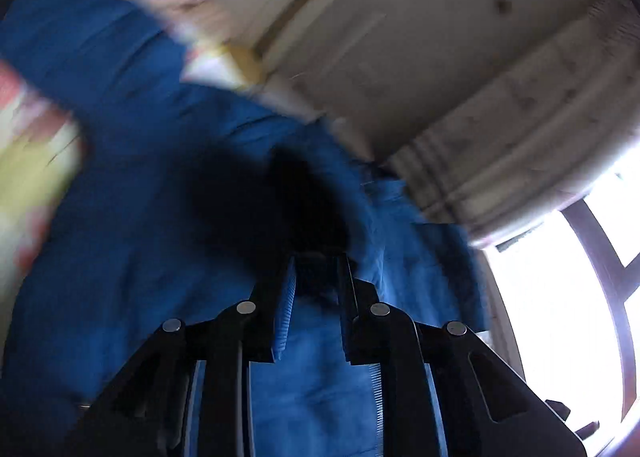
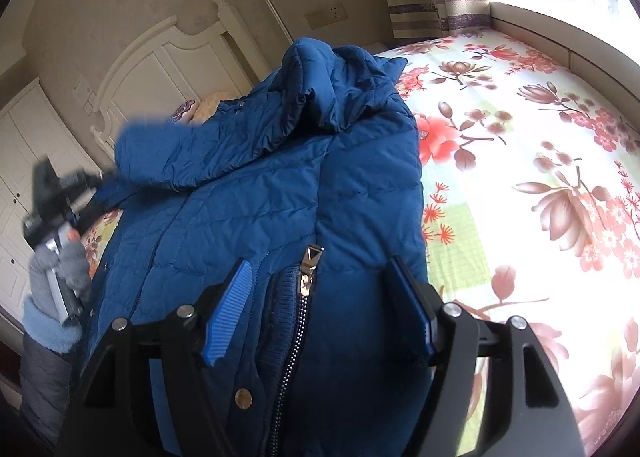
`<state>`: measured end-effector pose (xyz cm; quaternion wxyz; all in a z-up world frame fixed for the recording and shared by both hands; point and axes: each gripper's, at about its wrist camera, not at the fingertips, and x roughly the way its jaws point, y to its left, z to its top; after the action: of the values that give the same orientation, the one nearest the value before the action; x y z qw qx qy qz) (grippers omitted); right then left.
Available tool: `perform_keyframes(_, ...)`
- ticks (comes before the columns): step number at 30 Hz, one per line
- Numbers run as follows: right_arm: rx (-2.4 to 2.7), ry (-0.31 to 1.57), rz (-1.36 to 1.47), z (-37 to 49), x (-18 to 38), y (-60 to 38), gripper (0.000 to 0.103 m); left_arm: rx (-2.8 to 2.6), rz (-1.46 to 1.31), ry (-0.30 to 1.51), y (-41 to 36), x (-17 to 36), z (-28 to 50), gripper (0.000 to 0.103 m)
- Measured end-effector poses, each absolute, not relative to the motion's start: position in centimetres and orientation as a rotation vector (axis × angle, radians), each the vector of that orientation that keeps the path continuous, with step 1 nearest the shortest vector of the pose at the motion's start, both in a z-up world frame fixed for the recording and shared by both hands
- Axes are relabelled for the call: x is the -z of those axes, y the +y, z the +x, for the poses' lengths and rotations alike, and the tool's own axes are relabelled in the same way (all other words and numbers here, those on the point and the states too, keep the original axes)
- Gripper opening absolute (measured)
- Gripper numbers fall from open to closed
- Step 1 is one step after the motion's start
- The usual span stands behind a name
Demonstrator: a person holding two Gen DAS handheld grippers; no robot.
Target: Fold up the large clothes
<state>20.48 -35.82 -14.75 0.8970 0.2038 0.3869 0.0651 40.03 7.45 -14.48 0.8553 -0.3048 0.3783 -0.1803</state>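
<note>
Directly beneath the right gripper (image 2: 320, 289) (fingers apart) — the blue jacket (image 2: 248, 193).

**Quilted cloth, ribbed plastic, bright metal**

The blue jacket (image 2: 256, 185) is quilted cloth with a soft sheen, its zipper (image 2: 308, 269) shiny metal. The bedsheet (image 2: 520, 161) is matt floral cloth. The right gripper (image 2: 320, 309) has matt black plastic arms and ribbed blue pads (image 2: 228, 313). The headboard (image 2: 160, 61) is smooth painted wood.
</note>
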Motion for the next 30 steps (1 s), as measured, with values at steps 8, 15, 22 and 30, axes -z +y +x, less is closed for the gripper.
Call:
perform_keyframes(8,-0.114,0.815,0.392,20.7,14.9,-35.4,0.069,0.477,-0.814,0.826,7.6,16.3,41.3,0.064)
perform_keyframes(15,-0.101,0.828,0.364,21.0,15.0,-34.9,0.071,0.388,-0.712,0.899,6.0,14.8,43.1,0.043)
perform_keyframes(22,-0.057,0.838,0.367,21.6,14.0,-35.2,0.071,0.351,-0.655,0.836,6.5,16.1,42.1,0.018)
perform_keyframes(30,0.072,0.818,0.113,29.0,11.8,-34.0,0.071,0.296,-0.655,0.764,7.7,14.8,41.9,0.074)
